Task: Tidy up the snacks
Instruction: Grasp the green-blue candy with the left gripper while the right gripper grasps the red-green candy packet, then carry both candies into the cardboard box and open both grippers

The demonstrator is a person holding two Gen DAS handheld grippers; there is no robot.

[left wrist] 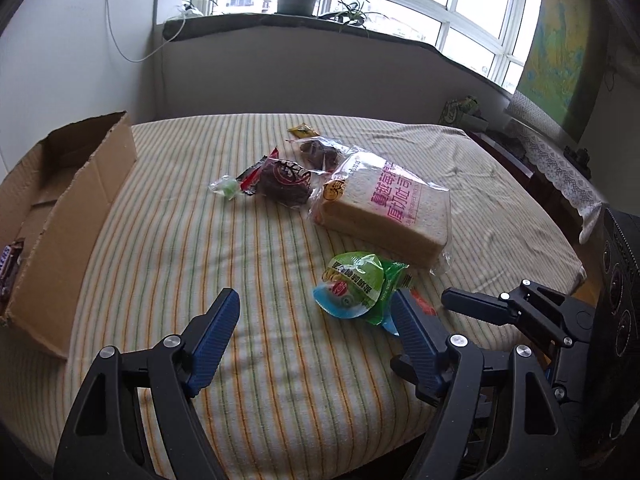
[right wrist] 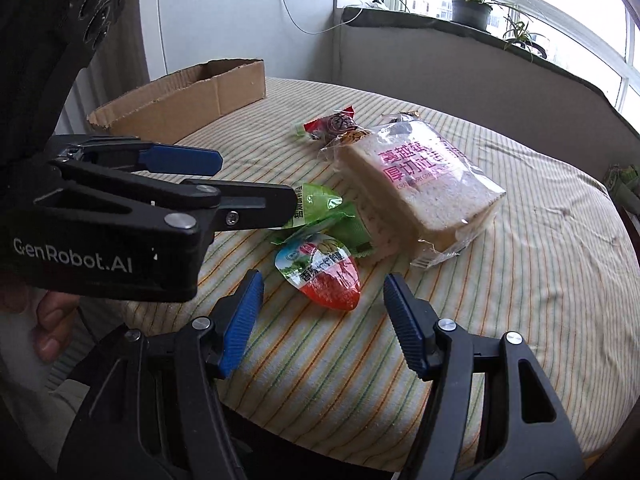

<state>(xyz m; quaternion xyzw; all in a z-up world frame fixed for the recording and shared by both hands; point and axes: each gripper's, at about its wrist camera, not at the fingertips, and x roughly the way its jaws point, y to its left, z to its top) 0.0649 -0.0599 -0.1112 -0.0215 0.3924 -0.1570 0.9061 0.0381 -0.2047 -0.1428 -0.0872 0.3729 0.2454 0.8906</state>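
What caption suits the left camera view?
Open left gripper nearing green snack packet, bread behind, cardboard box left.

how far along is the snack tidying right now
Barely started. One dark bar already lies in the box. Nothing is in hand: left tongs and right tongs are both open, near the green packet and red packet. The bread, dark bags and small candies remain on the table.

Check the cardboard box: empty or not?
Not empty. The left view shows a dark snack bar inside the cardboard box; the rest of its floor is partly hidden.
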